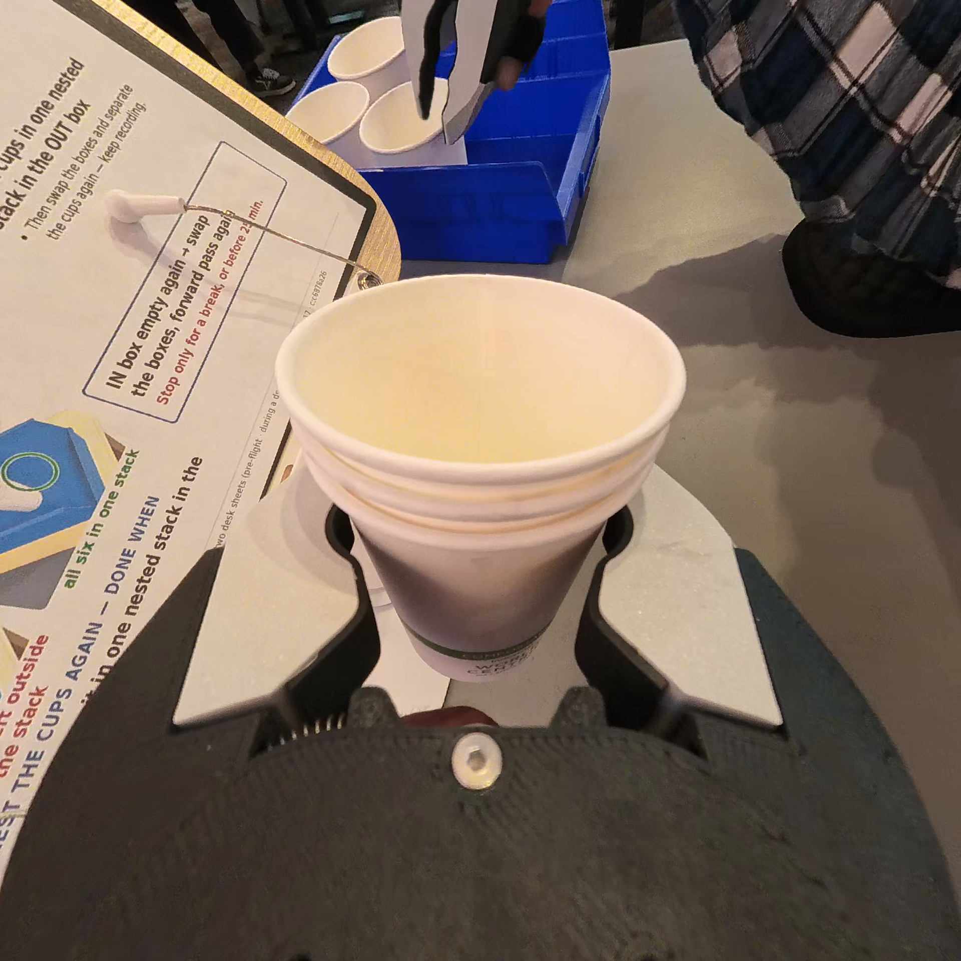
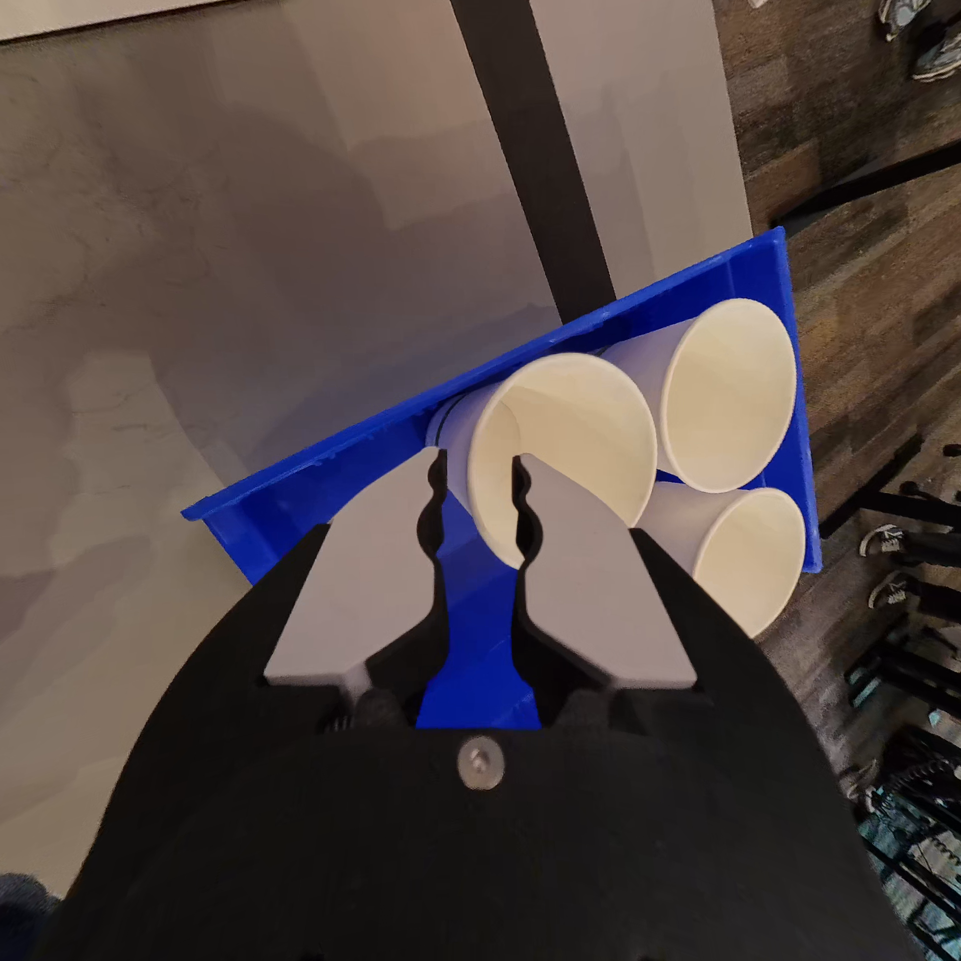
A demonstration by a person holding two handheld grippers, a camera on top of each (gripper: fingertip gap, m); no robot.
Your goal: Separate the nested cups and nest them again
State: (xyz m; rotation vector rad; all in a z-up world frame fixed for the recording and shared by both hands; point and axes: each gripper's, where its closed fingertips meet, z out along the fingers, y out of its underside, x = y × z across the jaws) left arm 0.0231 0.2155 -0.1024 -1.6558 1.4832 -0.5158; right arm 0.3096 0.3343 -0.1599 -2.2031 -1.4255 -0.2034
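- The left gripper (image 1: pixel 478 525) has its jaws spread wide, one on each side of a stack of nested white paper cups (image 1: pixel 481 468). Both black pads sit just under the lowest rim, against the tapered wall, so the stack is clamped there.
- The stack stands with its mouth toward 12 o'clock in the left wrist view and its base toward 6 o'clock, so the long axis runs along the fingers. A dark green band with small pale lettering circles the outer cup near the base.
- At 9 to 11 o'clock from the stack lies a printed instruction sheet (image 1: pixel 156 270) on a wood-edged board, with black, red, green and blue text and small drawings of a blue box.
- At 12 o'clock, farther off, a blue bin (image 1: pixel 546 171) rests on the grey table (image 1: pixel 754 442). Single white cups (image 1: pixel 333 112) stand at its far end.
- The right gripper (image 2: pixel 479 457) has its jaws a little apart, straddling the wall of one white cup (image 2: pixel 572 431): one finger inside the mouth, one outside. Neither pad presses on it.
- That cup and two more (image 2: pixel 728 395) sit in the bin (image 2: pixel 322 468), mouths toward 4 o'clock in the right wrist view, bases toward 10 o'clock.
- At 1 o'clock in the left wrist view, a plaid sleeve (image 1: pixel 832 104) shows.
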